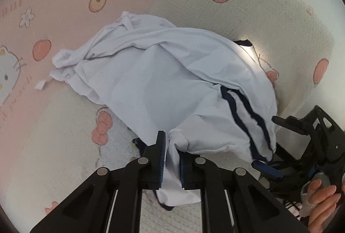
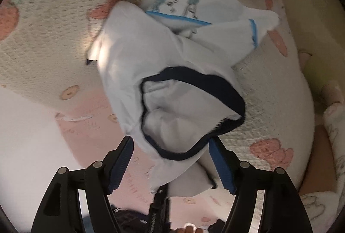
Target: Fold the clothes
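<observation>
The bed (image 1: 269, 23), under a cream and pink quilted cover printed with cartoon cats, apples and bows, fills both views; little of the room beyond its edge can be made out.

On it lies the white garment (image 1: 163, 82) with navy trim, crumpled, its long axis running from a bunched end at upper left of the left wrist view down to the double navy stripe (image 1: 243, 116) at lower right. Behind it in the right wrist view sits a second white piece with blue edging (image 2: 194, 15).

The left tongs (image 1: 172, 159) are clamped on a gathered fold of the white garment's near edge, so the cloth stretches straight away from them. The right tongs (image 2: 172, 159) stand wide open, the navy-bound opening (image 2: 189, 110) between their blue pads without being pinched. Judging by this, the right hand (image 1: 321, 202) must take the striped side next, just beside it.
</observation>
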A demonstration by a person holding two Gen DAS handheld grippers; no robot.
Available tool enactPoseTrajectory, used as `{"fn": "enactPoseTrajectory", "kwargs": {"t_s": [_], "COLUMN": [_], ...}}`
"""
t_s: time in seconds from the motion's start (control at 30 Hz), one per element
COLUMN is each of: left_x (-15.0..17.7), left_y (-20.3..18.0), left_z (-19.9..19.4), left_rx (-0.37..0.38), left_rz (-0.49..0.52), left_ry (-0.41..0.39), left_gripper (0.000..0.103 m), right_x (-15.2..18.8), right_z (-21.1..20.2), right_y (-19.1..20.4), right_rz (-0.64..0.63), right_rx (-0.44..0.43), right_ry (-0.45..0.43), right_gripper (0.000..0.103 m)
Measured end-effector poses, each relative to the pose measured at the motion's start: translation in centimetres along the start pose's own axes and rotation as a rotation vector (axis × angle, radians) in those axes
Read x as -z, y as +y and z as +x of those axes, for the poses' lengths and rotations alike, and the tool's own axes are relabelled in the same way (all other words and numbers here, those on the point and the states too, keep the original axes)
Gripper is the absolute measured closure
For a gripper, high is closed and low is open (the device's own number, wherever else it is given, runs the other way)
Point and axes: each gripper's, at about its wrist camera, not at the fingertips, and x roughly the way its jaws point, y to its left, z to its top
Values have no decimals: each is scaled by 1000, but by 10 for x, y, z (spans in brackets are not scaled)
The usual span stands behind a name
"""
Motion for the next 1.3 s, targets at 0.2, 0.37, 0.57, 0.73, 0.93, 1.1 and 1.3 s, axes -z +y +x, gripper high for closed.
{"fn": "enactPoseTrajectory", "kwargs": {"t_s": [0.2, 0.37, 0.57, 0.73, 0.93, 1.1, 1.3], "left_x": [-3, -3, -2, 0, 2, 2, 5], "left_y": [11, 20, 20, 23, 37, 55, 78], "left_z": [8, 6, 7, 2, -13, -29, -36], "left_rx": [13, 49, 52, 49, 22, 50, 289], "left_rz": [-27, -54, -29, -30, -23, -43, -172], "left_ry": [-17, -17, -6, -19, -42, -44, 13], "left_gripper": [94, 94, 94, 94, 94, 94, 87], "right_x": [-3, -3, 13, 35, 75, 103, 86], "right_z": [1, 0, 14, 14, -3, -25, 46], "right_y": [-3, 4, 14, 26, 41, 47, 83], "right_rz": [-25, -52, -216, -427, -624, -742, -733], "right_rx": [68, 99, 224, 302, 366, 405, 372], "right_ry": [-5, 9, 78, 131, 146, 100, 74], "right_gripper": [31, 31, 70, 92, 92, 92, 92]}}
